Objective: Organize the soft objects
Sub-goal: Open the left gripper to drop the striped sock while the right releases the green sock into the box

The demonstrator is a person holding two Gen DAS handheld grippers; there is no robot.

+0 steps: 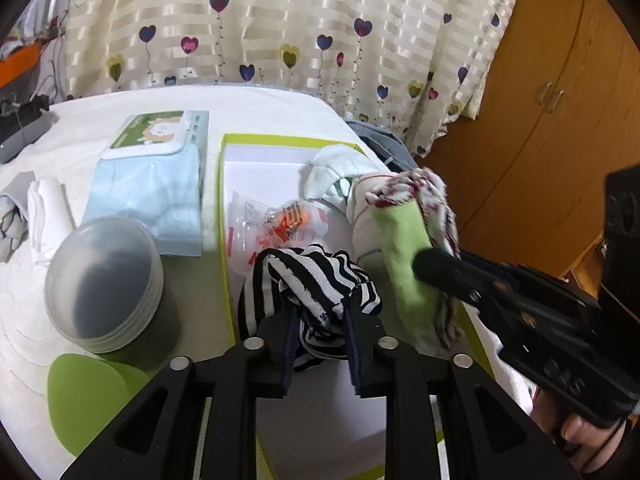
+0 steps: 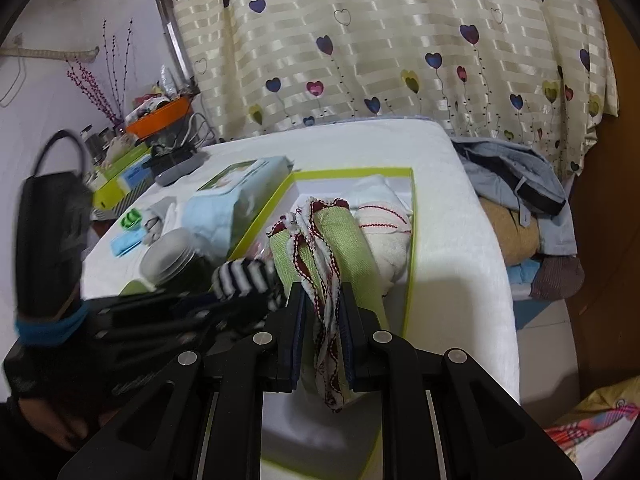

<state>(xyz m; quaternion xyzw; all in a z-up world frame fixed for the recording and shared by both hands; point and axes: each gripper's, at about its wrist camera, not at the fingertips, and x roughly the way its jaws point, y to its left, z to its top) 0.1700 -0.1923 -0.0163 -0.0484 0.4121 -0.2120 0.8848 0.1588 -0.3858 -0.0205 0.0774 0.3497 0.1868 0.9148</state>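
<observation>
My left gripper (image 1: 320, 344) stands over the lime-rimmed box (image 1: 224, 216), its jaws parted around the black-and-white striped sock (image 1: 316, 284); whether the pads press the fabric I cannot tell; the sock bunches at the fingertips, inside the box's near left part. My right gripper (image 2: 322, 344) is clamped on the red-trimmed cuff of the green sock (image 2: 352, 256), which lies along the box's right side, touching a white red-striped sock (image 2: 384, 224); a pale rolled sock (image 1: 336, 172) sits at the far corner. Beside the box, on the white tabletop (image 2: 452, 264): a blue wipes pack (image 1: 148, 196) and stacked grey dishes (image 1: 104, 280).
</observation>
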